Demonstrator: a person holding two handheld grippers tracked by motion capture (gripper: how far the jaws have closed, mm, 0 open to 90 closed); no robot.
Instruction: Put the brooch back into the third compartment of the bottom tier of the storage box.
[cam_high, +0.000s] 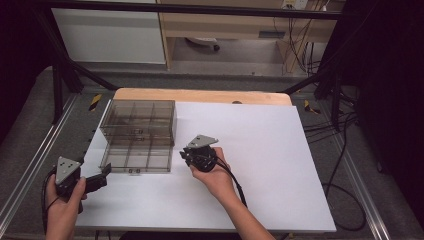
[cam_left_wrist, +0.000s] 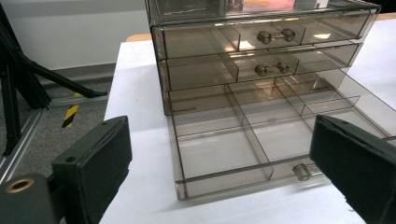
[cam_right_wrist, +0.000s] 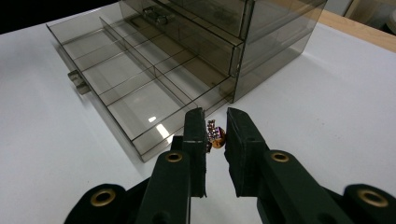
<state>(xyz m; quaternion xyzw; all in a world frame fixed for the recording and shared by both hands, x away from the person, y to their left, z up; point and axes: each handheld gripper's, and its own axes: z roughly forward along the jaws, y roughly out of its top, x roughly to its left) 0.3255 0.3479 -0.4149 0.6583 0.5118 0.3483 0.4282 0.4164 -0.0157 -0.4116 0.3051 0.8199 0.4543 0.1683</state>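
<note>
A smoky clear three-drawer cabinet (cam_high: 138, 121) stands at the back left of the white table (cam_high: 280, 165). Its bottom drawer (cam_high: 137, 158) is pulled out, and its divided compartments (cam_left_wrist: 219, 149) look bare. My right gripper (cam_high: 186, 156) hovers just right of the open drawer's front corner (cam_right_wrist: 144, 156). It is shut on a small sparkly purple-and-orange trinket (cam_right_wrist: 215, 135) held between its pads. My left gripper (cam_left_wrist: 219, 126) is open wide in front of the drawer. The drawer's knob (cam_left_wrist: 302, 171) sits just inside its right jaw, untouched.
The two upper drawers (cam_left_wrist: 261, 51) are closed, each with a small bar handle. Black frame legs (cam_high: 60, 80) and cables (cam_high: 345, 150) flank the table. White tabletop spreads to the right of the cabinet.
</note>
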